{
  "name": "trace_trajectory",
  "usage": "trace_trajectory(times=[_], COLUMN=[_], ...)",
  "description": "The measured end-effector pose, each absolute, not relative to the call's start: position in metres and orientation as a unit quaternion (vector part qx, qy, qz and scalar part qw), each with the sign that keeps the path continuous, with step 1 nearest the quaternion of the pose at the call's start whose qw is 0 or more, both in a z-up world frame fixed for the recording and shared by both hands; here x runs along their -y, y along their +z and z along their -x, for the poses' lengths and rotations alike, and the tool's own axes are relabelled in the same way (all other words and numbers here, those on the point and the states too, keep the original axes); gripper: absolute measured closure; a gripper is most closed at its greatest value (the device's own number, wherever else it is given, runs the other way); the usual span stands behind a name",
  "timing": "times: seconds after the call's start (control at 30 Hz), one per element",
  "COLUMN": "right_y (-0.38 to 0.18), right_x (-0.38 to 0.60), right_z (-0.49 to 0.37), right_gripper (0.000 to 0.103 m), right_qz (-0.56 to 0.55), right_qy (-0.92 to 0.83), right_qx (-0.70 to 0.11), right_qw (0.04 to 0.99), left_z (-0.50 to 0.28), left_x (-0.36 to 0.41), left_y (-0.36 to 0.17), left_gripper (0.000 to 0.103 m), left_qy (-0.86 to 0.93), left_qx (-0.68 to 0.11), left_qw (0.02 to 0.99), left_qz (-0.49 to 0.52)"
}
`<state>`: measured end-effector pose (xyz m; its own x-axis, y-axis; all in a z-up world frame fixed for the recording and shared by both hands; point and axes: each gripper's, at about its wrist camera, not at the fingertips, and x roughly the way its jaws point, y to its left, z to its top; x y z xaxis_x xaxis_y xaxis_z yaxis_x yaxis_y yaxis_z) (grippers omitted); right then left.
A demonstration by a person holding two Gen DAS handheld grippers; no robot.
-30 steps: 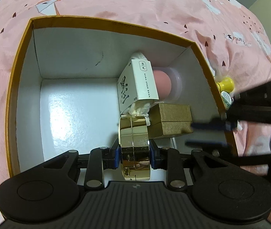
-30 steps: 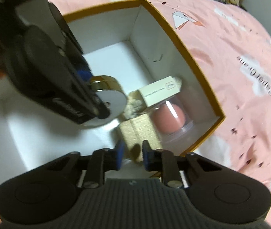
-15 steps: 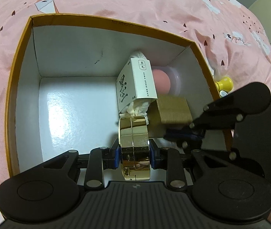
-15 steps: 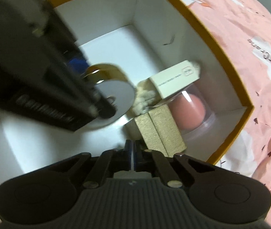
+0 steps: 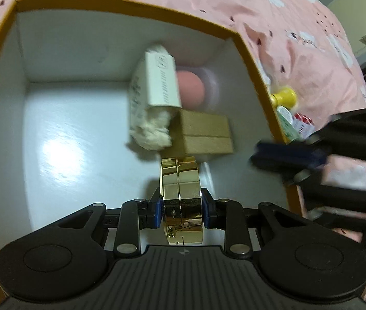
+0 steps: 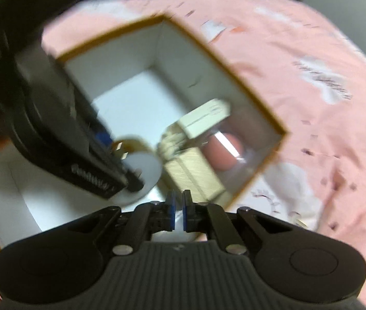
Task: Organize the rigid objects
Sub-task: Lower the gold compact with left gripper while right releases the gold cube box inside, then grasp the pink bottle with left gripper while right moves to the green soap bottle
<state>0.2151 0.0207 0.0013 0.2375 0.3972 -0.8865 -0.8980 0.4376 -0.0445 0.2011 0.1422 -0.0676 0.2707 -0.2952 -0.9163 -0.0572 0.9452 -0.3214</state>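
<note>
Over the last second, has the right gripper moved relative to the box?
Yes. The right gripper has pulled back from the tan cardboard box inside the orange-rimmed box, toward its near-right wall, jaws nearly closed and holding nothing.

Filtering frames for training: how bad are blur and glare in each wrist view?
Left wrist view: left tongs and gold tin sharp; white carton, right tongs and pink cloth motion-smeared; glare patch on the box floor. Right wrist view: heavy blur throughout, only the right tongs fairly crisp; bright streak on the clear dome.
</note>
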Motion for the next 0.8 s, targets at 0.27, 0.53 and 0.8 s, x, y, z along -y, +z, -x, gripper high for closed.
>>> trace_trajectory(times=[0.27,0.53,0.8], right_y=[0.023,-0.024,-0.061], right_x=[0.053,0.099,0.125], right_z=[-0.220,-0.227,-0.214], right_gripper=[0.095,0.095,0.094], right_qz=[0.161,0.079,0.051], right_qy=[0.347,0.280,0.231], right_qx=[-0.425,-0.465,-0.488], right_qw=[0.820,0.836,0.840], left_z=[-0.206,-0.211,-0.208], left_x=[-0.122,-0.122,-0.117], left_y=[-0.080,-0.092,-0.082], left_gripper=[0.071,0.071,0.054], left_qy=[-0.096,-0.092,-0.052], left_qx=[-0.600,-0.598,-0.611], left_qw=[0.778,0.777,0.780], left_qz=[0.162,0.175,0.125])
